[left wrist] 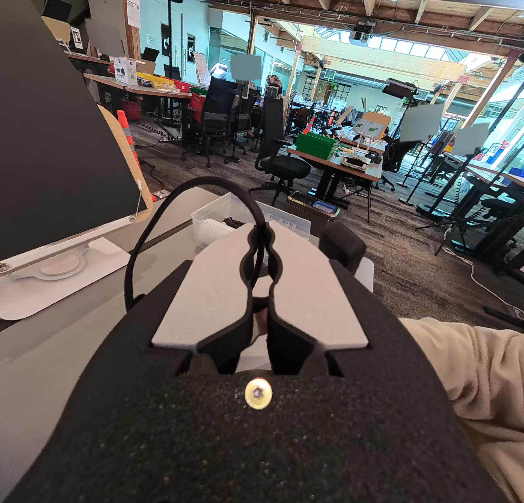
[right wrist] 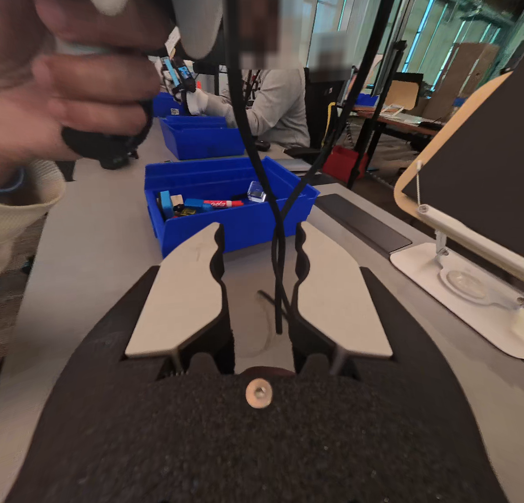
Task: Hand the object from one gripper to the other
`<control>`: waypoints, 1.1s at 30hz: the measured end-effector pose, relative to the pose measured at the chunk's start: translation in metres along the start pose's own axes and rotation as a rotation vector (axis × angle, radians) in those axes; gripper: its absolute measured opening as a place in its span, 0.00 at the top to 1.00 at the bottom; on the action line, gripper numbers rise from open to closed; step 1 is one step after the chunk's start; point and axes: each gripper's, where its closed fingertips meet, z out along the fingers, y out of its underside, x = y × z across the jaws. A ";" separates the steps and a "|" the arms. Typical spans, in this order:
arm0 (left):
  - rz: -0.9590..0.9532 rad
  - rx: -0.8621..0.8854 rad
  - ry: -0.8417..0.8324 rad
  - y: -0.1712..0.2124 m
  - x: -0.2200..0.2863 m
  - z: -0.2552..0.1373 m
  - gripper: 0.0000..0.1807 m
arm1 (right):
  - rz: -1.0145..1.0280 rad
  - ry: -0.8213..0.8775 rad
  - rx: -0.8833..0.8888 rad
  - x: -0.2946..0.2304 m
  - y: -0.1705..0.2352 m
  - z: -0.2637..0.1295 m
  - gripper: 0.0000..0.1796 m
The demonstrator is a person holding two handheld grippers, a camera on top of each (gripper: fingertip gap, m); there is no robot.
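Observation:
A thin black cord [left wrist: 215,181] arcs up in a loop from my left gripper [left wrist: 261,230], which is shut on it at the fingertips, held above the grey table [left wrist: 42,376]. In the right wrist view the cord [right wrist: 279,262] hangs down as two strands that cross between the fingers of my right gripper [right wrist: 258,228], close to the right finger. That gripper is open and I cannot tell whether the cord touches its pads. The left gripper's white fingers [right wrist: 198,21] and the hand [right wrist: 85,98] holding it show blurred at the top left.
A blue bin [right wrist: 198,234] of small items stands just ahead of the right gripper, another blue bin [right wrist: 198,138] behind it. A monitor on a white stand [right wrist: 482,177] is to the right. A clear plastic box [left wrist: 226,208] sits ahead of the left gripper. A person [right wrist: 269,106] sits beyond. The gap from one gripper's tips to the other's is roughly 12 centimetres.

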 end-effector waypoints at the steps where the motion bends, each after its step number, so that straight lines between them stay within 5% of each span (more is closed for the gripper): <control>1: -0.007 0.002 0.009 0.000 0.001 0.000 0.98 | -0.010 0.011 -0.005 0.002 0.000 0.006 0.74; 5: -0.032 0.011 0.035 -0.001 0.004 -0.004 0.98 | 0.003 0.005 0.018 0.004 -0.006 0.022 0.79; 9: -0.057 0.021 0.055 -0.002 0.004 -0.008 0.98 | -0.018 -0.053 0.017 -0.005 -0.008 0.027 0.97; 15: -0.059 0.028 -0.048 -0.007 -0.020 -0.021 0.97 | -0.036 -0.089 -0.051 -0.002 -0.008 0.008 0.98; 20: -0.074 -0.083 -0.201 0.009 -0.055 -0.035 0.86 | -0.180 -0.027 -0.262 0.034 -0.023 -0.034 0.98; 23: -0.055 -0.128 -0.254 0.015 -0.064 -0.040 0.76 | -0.315 0.069 -0.389 0.071 -0.055 -0.066 0.98; 28: -0.003 -0.136 -0.266 0.011 -0.060 -0.042 0.76 | -0.570 0.359 -0.438 0.136 -0.147 -0.108 0.97; 33: -0.014 -0.126 -0.179 0.010 -0.043 -0.036 0.76 | -0.544 0.310 -0.390 0.132 -0.197 -0.107 0.98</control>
